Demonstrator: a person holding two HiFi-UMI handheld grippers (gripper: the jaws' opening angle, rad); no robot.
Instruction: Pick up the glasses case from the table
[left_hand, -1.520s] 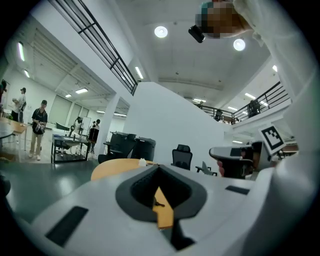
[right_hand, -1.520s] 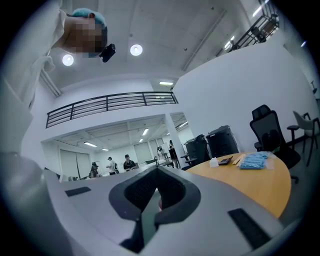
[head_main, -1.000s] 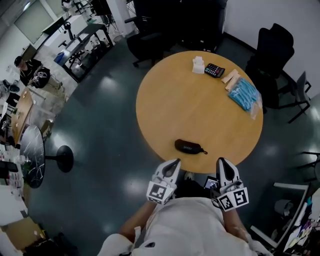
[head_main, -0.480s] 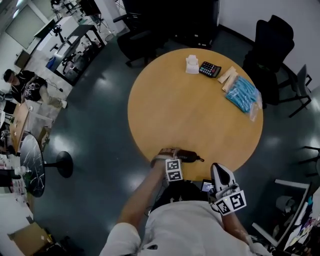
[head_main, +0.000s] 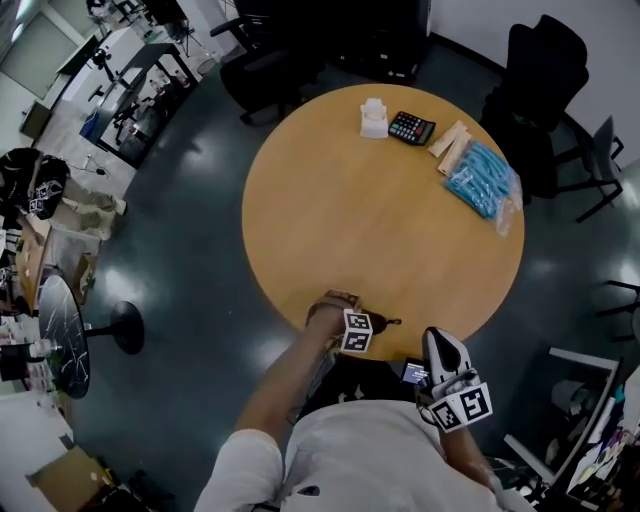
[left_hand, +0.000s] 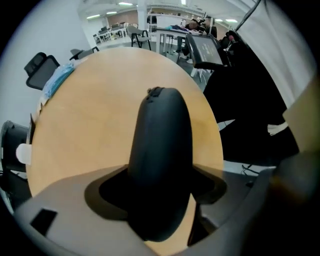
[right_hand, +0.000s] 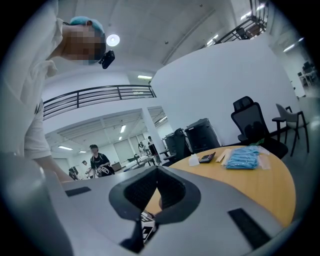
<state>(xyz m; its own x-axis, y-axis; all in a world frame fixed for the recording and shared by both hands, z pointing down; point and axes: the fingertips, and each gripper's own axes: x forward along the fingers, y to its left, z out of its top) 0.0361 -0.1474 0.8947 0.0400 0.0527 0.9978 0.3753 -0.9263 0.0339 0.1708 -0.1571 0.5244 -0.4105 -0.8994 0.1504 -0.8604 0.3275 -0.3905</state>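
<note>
1. Office floor with dark chairs surrounds a round wooden tabletop (head_main: 380, 200).
2. The left hand-held gripper (left_hand: 159, 177) is clamped on the black glasses case (left_hand: 161, 130). The case fills the gap between its jaws, with its far end pointing out across the wood.
3. In the head view, that case sits at the tabletop's near edge, close to the person. Whether it rests on the wood or is raised off it cannot be told.
4. The right hand-held gripper (right_hand: 156, 170) is clenched on nothing, its jaw tips meeting. It is held off the tabletop, just past the near edge.
5. Well apart, on the far side, lie a calculator (head_main: 411, 128), a small white object (head_main: 373, 117) beside it, and a blue packet (head_main: 480, 178) to the right.
</note>
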